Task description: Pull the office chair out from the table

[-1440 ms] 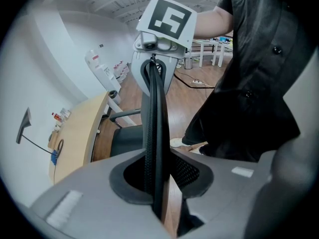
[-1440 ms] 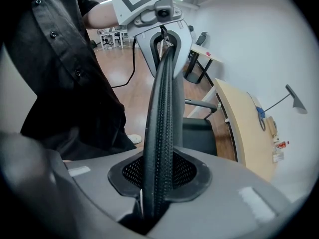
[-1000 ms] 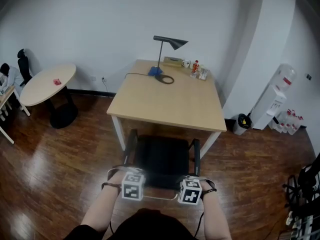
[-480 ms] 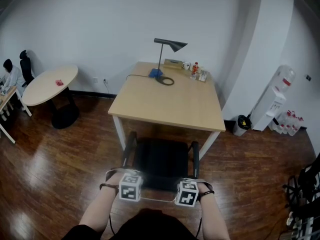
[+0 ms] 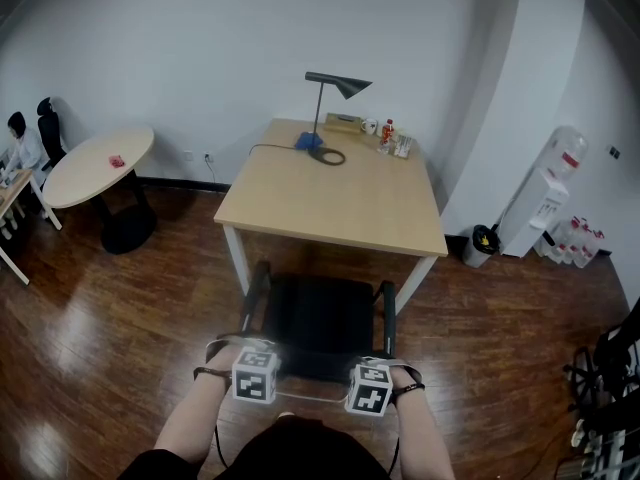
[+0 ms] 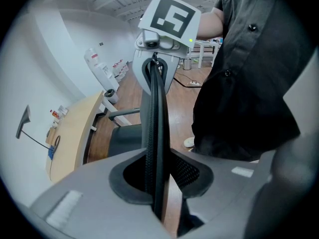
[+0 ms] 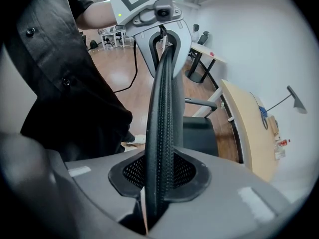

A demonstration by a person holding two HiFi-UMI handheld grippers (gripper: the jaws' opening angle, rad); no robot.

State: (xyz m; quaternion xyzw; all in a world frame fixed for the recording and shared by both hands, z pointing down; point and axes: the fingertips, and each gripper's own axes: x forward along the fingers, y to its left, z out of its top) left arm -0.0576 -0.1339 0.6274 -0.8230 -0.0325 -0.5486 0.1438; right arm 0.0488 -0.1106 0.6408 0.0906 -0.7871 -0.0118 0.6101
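Left gripper (image 6: 157, 180) & right gripper (image 7: 159, 183) each pinch the black mesh-back office chair (image 5: 320, 318) by its stiff top rim; probably rolls easily, wheels unseen.

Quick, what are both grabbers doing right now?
Left gripper: shut on the black mesh office chair's backrest edge.
Right gripper: shut on that same backrest edge.

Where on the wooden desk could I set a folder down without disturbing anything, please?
The near half of the desk is bare, from the front edge by the office chair up to the cable loop. The far edge is crowded: the lamp base in the middle, then a cup, a bottle and small items toward the far right corner.
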